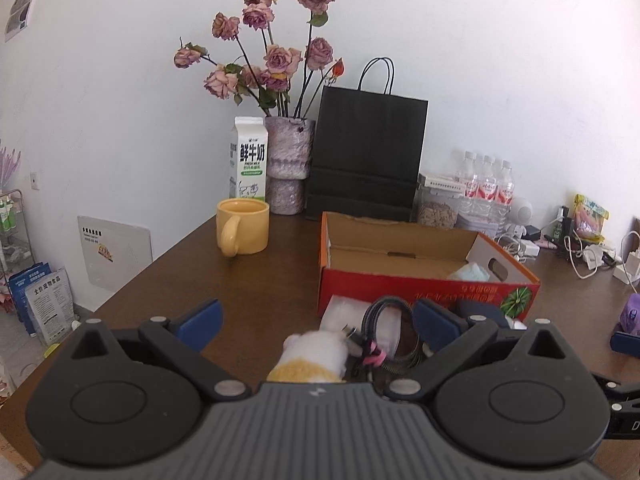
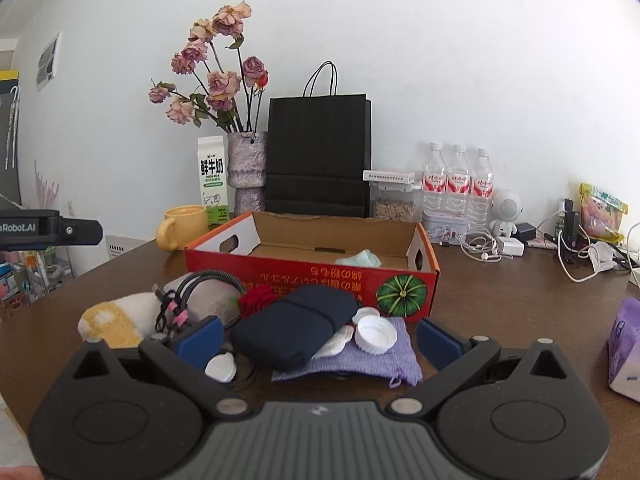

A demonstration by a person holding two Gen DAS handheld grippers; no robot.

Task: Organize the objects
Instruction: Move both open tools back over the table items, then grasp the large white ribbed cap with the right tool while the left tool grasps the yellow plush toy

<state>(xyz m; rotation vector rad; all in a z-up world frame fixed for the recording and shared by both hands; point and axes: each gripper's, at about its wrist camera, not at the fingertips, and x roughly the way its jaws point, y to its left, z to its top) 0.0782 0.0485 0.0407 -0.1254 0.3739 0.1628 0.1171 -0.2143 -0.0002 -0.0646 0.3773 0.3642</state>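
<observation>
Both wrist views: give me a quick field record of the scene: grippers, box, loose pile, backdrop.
left gripper: open, empty, over the white-and-yellow plush and coiled black cable
right gripper: open, empty, over the navy pouch
red cardboard box: open top, nearly empty, one pale green item inside
loose pile: in front of the box; pouch on purple cloth, white caps, red rose
backdrop: yellow mug, milk carton, vase of dried roses, black paper bag

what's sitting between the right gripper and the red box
In the right wrist view, a dark blue pouch and white bottle caps on a purple cloth lie between the open right gripper and the red box.
</observation>
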